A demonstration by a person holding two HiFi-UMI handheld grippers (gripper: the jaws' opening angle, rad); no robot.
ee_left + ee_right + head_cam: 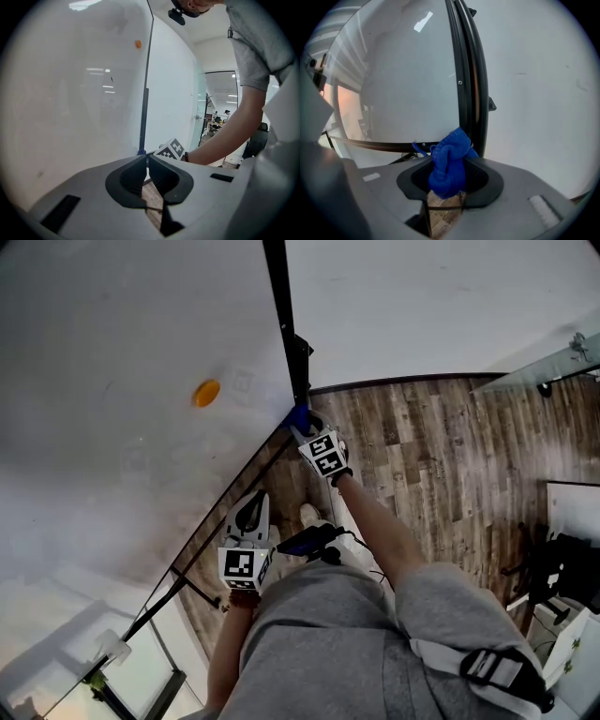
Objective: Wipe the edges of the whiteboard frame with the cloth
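Where the whiteboard [122,381] stands beside a white wall [422,306] above a wood-plank floor [431,456], one black frame [277,287] edges it and one orange disc [206,392] sits on its face. Two grippers are present. The right gripper [450,179] is clamped on the single blue cloth [449,159], which touches the frame's lower corner. The left gripper [147,171] is closed and empty, away from the cloth.

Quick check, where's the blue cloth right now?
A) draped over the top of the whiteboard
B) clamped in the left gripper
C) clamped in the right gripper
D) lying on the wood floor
C: the right gripper view shows the blue cloth bunched between the right gripper's jaws, by the black frame.
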